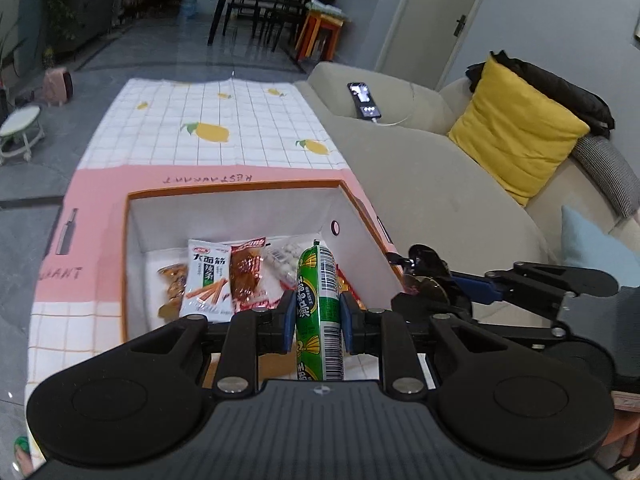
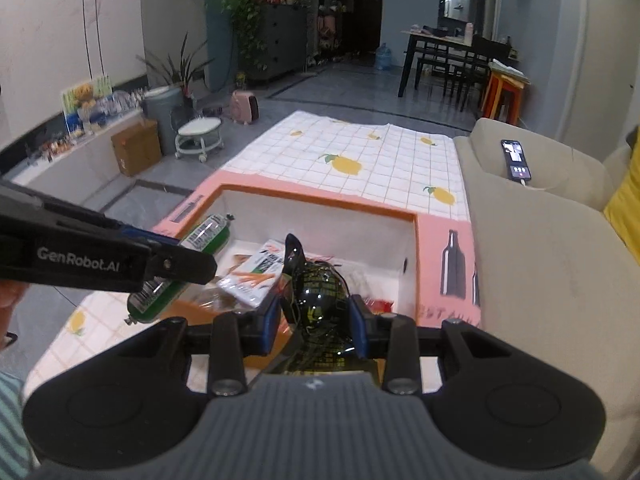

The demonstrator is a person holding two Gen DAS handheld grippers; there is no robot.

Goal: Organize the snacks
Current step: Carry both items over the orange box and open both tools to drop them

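Both grippers are loaded above the open box [image 1: 132,216], which sits low in the centre of each frame on a lemon-print tablecloth [image 1: 208,120]. The left gripper [image 1: 316,320] is clamped on a green sausage stick [image 1: 320,300], its blue pads pressing both sides of the wrapper, with the stick pointing up the frame over the box opening. In the right wrist view the same sausage shows at centre left, pinched in the left gripper's fingers. The right gripper [image 2: 316,320] is closed on a dark, shiny black packet [image 2: 316,292] whose twisted end sticks up between its pads; what the packet contains is too dark to tell.

As for progress, the box is not empty. On its white floor lie a white packet printed with orange sticks [image 1: 206,280], a red packet [image 1: 248,276], a clear bag of brownish snacks [image 1: 172,284] at the left, and a clear bag of small white pieces [image 1: 284,260] toward the back. Whether the two held items are going in or coming out cannot be settled from these views. Either way the sorting looks part done: two snacks are in hand, several rest loosely jumbled in the box, and no snacks are visible on the cloth outside it.
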